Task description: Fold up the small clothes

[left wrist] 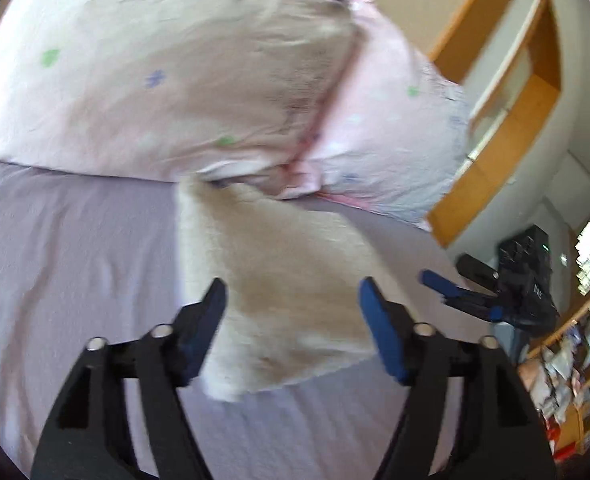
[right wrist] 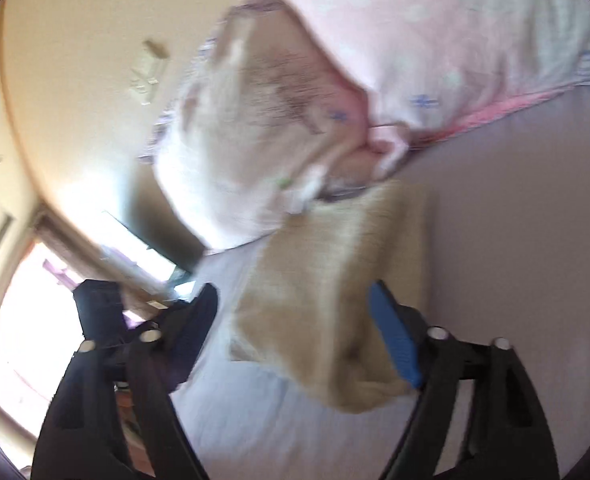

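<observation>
A small beige garment (left wrist: 279,292) lies flat on the lilac bedsheet (left wrist: 75,240), its far end touching the pillows. My left gripper (left wrist: 293,300) is open, its jaws wide apart above the garment's near part, holding nothing. The right gripper (left wrist: 455,290) shows at the right of the left wrist view, beyond the garment's edge. In the right wrist view the same garment (right wrist: 327,300) lies on the sheet (right wrist: 515,240), and my right gripper (right wrist: 295,308) is open and empty, its jaws straddling the garment's near end. Both views are motion-blurred.
Two pale pink patterned pillows (left wrist: 155,72) lie at the head of the bed, also in the right wrist view (right wrist: 415,40). A wooden-framed wall opening (left wrist: 507,100) and cluttered shelves (left wrist: 567,360) are at the right. A bright window (right wrist: 23,320) is at the left.
</observation>
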`<state>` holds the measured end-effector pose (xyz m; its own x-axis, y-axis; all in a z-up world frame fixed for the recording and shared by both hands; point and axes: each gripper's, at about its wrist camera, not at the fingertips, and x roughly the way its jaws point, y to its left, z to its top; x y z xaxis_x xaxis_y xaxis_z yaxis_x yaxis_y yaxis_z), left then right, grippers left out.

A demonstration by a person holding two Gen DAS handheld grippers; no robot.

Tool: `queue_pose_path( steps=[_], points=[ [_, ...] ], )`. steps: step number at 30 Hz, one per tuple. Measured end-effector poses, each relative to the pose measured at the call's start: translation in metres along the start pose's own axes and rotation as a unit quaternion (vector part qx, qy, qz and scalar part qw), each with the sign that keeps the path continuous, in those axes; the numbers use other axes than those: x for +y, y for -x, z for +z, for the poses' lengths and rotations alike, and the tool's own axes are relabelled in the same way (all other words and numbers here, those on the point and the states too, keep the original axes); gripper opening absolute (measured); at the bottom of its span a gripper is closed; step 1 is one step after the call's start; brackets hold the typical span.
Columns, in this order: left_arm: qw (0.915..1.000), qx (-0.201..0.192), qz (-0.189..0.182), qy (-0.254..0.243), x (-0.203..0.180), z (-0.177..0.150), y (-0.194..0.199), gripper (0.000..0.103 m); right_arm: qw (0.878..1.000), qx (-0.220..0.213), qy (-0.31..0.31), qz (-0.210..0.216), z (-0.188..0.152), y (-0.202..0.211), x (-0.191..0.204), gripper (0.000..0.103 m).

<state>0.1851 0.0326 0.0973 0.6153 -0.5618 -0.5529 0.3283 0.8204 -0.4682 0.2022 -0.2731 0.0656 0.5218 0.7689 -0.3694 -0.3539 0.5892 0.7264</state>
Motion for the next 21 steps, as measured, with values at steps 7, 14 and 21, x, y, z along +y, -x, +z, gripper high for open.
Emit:
queue_pose_path(
  steps=[7,14,21],
  points=[
    [0.9940,0.075,0.076,-0.022,-0.013,-0.017,-0.071,0.099,0.993,0.051,-0.107,-0.016,-0.009,-0.065,-0.032,0.090],
    [0.9826,0.049,0.167,-0.064,-0.028,-0.049,0.002,0.101,0.993,0.006,-0.008,-0.119,-0.036,0.016,0.023,0.102],
    [0.9612,0.099,0.252,-0.052,0.013,-0.092,0.006,0.101,0.956,0.052,0.108,-0.267,-0.098,-0.015,0.050,0.102]
  ],
)
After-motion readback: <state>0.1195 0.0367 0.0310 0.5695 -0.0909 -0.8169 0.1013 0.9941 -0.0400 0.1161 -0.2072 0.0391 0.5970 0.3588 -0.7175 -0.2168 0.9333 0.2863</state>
